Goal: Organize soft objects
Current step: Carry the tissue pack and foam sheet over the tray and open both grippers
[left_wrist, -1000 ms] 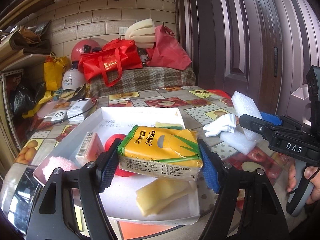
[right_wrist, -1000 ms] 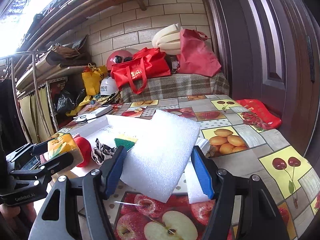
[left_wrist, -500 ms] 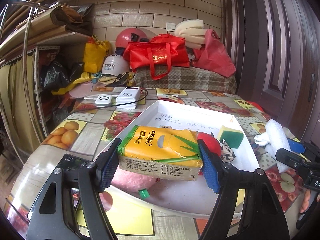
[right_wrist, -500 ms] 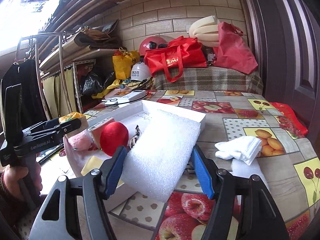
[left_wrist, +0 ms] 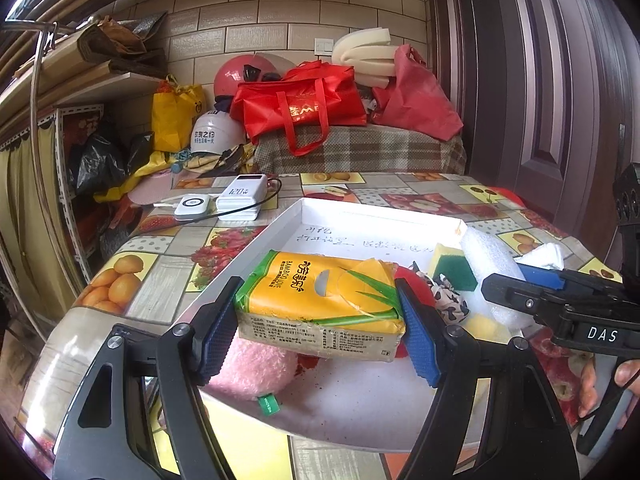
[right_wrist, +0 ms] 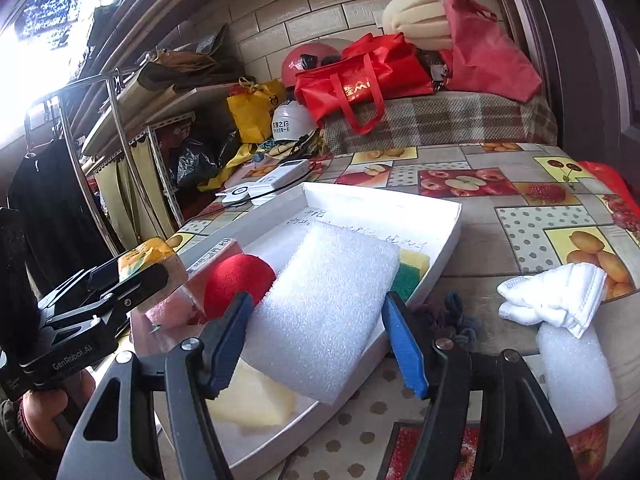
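My left gripper point(left_wrist: 320, 320) is shut on a yellow tissue pack point(left_wrist: 320, 300) and holds it above the near end of the white tray point(left_wrist: 380, 216). My right gripper point(right_wrist: 320, 336) is shut on a white foam sheet point(right_wrist: 324, 304) and holds it over the tray point(right_wrist: 448, 236). In the tray lie a red ball point(right_wrist: 236, 284), a pink plush point(left_wrist: 248, 368), a yellow-green sponge point(right_wrist: 408, 268), a patterned cloth point(left_wrist: 448, 300) and a pale yellow foam piece point(right_wrist: 252, 400). The tissue pack also shows in the right wrist view point(right_wrist: 152, 260).
A white folded cloth point(right_wrist: 556, 296) and a second foam strip point(right_wrist: 572, 376) lie on the fruit-print table right of the tray. A dark blue knit piece point(right_wrist: 460, 320) lies by the tray edge. A power bank point(left_wrist: 244, 196) and charger sit behind it. Bags and helmets are at the back.
The right gripper has carried the foam sheet left, over the tray. The left gripper has shifted with the tissue pack, still over the tray's near end.
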The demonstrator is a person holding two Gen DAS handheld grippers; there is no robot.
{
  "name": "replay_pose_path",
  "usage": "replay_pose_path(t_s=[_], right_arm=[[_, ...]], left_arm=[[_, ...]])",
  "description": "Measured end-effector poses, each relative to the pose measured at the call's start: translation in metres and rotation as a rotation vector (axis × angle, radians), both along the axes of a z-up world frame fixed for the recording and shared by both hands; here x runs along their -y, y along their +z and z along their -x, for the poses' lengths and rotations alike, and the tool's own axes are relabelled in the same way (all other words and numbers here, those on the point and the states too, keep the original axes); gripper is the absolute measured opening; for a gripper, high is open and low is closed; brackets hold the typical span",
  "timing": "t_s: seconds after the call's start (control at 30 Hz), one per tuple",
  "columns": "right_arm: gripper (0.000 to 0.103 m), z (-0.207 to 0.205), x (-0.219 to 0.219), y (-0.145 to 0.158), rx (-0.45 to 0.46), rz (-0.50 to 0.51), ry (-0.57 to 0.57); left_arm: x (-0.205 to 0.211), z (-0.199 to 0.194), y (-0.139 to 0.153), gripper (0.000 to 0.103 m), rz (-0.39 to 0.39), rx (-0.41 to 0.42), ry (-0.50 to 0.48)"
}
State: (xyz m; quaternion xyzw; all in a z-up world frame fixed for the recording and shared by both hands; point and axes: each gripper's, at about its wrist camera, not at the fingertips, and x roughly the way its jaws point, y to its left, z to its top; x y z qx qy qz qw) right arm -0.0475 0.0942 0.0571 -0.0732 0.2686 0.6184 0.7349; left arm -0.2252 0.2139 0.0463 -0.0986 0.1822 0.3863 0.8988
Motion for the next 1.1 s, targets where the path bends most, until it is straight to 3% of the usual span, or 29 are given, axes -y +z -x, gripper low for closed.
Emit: replay_pose_path(t_s=[0.27, 0.43, 0.63, 0.83, 0.97, 1.1], right_arm=[[0.066, 0.006, -0.022, -0.007, -0.018, 0.076, 0.065], [0.066, 0.003, -0.037, -0.01, -0.029, 0.1, 0.055], [0.066, -0.006, -0.046, -0.005, 0.002, 0.087, -0.021], [0.066, -0.003, -0.042, -0.001, 0.03, 0.059, -0.041], [0.066, -0.01, -0.041, -0.002, -0.009, 0.046, -0.046], [0.068, 0.001, -0.044, 0.001, 0.049, 0.047, -0.025]], left_arm=[[-0.02, -0.018, -0.002, 0.074, 0.072, 0.006, -0.015], [-0.021, -0.02, -0.002, 0.074, 0.066, 0.004, -0.012], [-0.021, -0.026, -0.002, 0.074, 0.043, -0.002, 0.008], [-0.025, -0.036, 0.0, 0.074, 0.024, 0.018, 0.03], [-0.031, -0.038, 0.0, 0.075, 0.038, 0.017, 0.057], [-0.034, -0.034, 0.0, 0.078, 0.048, 0.037, 0.087]])
